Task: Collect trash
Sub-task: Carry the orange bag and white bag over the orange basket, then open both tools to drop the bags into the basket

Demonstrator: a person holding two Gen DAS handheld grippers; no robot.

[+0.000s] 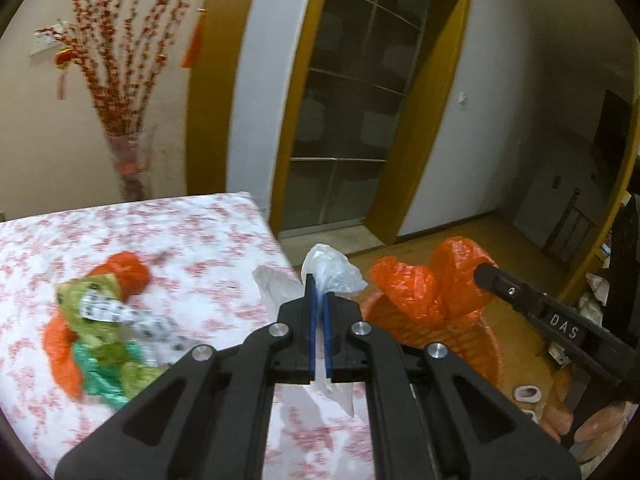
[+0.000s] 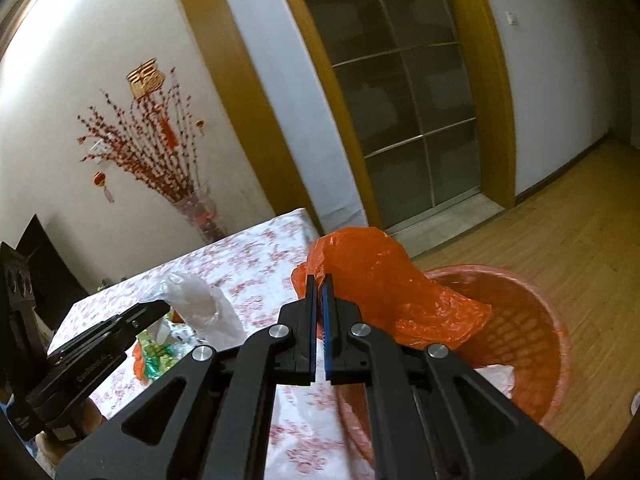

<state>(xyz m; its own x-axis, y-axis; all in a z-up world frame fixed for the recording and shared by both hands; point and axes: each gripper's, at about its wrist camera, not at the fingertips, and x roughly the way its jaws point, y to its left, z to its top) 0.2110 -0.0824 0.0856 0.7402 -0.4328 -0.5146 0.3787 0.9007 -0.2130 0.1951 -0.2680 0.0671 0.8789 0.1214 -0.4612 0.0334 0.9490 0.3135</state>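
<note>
My left gripper (image 1: 319,292) is shut on a clear white plastic bag (image 1: 334,270) and holds it above the table's right edge. My right gripper (image 2: 319,286) is shut on an orange plastic bag (image 2: 384,284) and holds it over the orange mesh basket (image 2: 532,320). The orange bag (image 1: 432,284) and basket (image 1: 472,344) also show in the left wrist view, right of the table. The white bag (image 2: 200,300) shows in the right wrist view, held by the left gripper. A pile of trash (image 1: 100,320), orange, green and printed wrappers, lies on the table.
The table (image 1: 200,232) has a white cloth with red flowers. A vase of red branches (image 1: 128,160) stands behind it by the wall. A glass sliding door (image 1: 352,120) is beyond. The basket stands on a wooden floor (image 2: 560,232) and holds some white paper (image 2: 496,376).
</note>
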